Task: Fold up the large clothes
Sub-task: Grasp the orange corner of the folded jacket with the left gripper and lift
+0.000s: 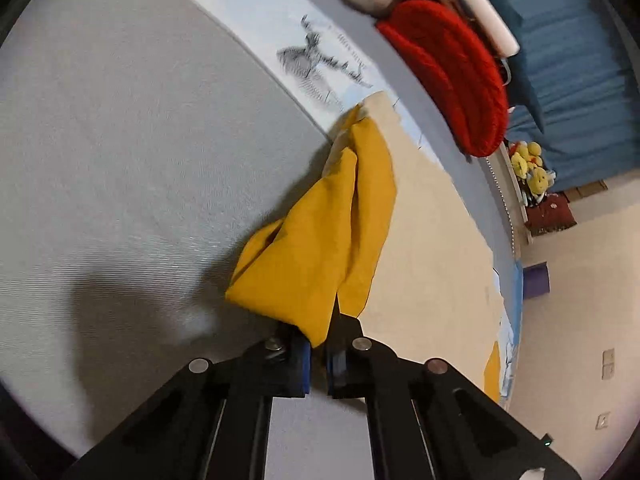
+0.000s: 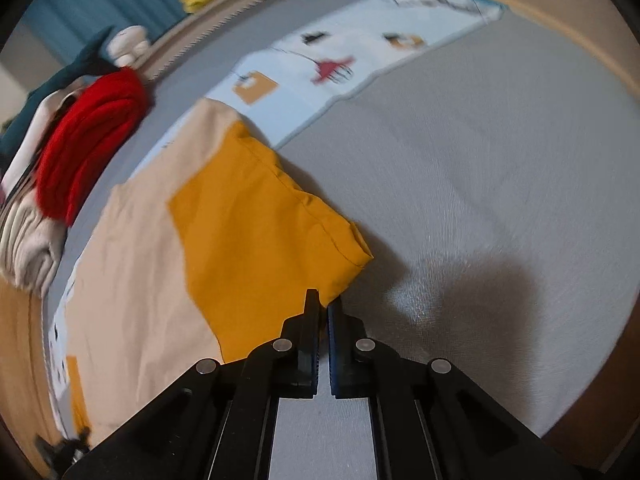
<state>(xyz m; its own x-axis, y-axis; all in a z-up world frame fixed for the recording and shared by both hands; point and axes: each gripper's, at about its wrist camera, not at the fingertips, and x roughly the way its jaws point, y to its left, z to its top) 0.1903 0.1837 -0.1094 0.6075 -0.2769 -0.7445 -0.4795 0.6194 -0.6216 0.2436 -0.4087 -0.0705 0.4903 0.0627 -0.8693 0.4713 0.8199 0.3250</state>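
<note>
Left wrist view: both tongs—left gripper (image 1: 320, 336) and right gripper (image 2: 323, 304)—pinch the yellow cloth (image 1: 320, 236). Lift evenly—lay it flat on the beige part (image 2: 136, 248).

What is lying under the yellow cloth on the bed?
Under the yellow cloth lies a beige fabric, spread on the grey bed cover. Both claws, left and right, pinch the cloth's edge. The beige part beneath it is hidden.

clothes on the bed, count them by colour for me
mustard-and-beige garment, held by left tongs and right tongs: 1
red knit: 1
grey-beige knit: 1
dark teal garment: 1
Total: 4
</note>
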